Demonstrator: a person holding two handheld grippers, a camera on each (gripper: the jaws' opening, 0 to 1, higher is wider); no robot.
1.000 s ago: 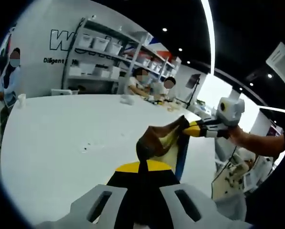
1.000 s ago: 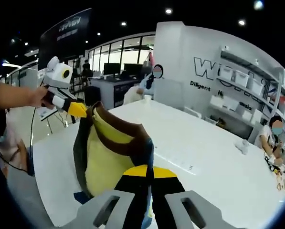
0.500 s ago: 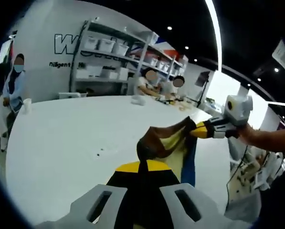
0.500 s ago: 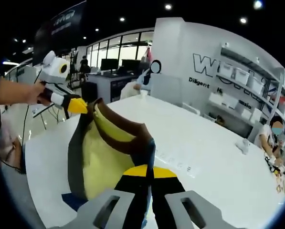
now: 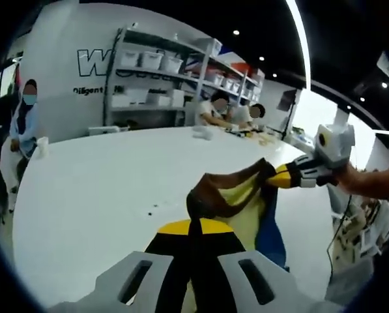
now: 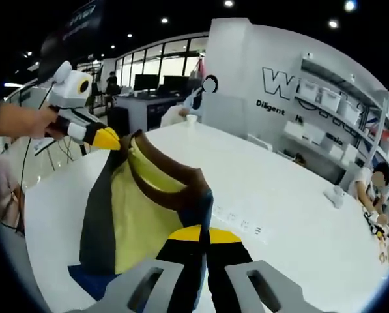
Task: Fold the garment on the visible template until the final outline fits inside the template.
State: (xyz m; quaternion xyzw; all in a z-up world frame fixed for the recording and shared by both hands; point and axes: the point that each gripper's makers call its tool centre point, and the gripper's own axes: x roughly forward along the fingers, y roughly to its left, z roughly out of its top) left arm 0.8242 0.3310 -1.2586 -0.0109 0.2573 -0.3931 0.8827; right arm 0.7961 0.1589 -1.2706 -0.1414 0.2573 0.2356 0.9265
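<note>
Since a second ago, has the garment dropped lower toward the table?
Yes. In the right gripper view the garment hangs further down against the white table, its blue bottom edge now spread near the tabletop. Both tongs, left and right, hold it.

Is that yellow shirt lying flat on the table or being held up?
Held up. Both the left gripper and right gripper pinch the garment, which hangs stretched between them above the white table.

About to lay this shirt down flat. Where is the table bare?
The white table is bare from the left gripper to the far paper cup. Ahead of the right gripper, small dark marks; beyond, bare. The yellow, brown-collared garment crowds the near edge.
</note>
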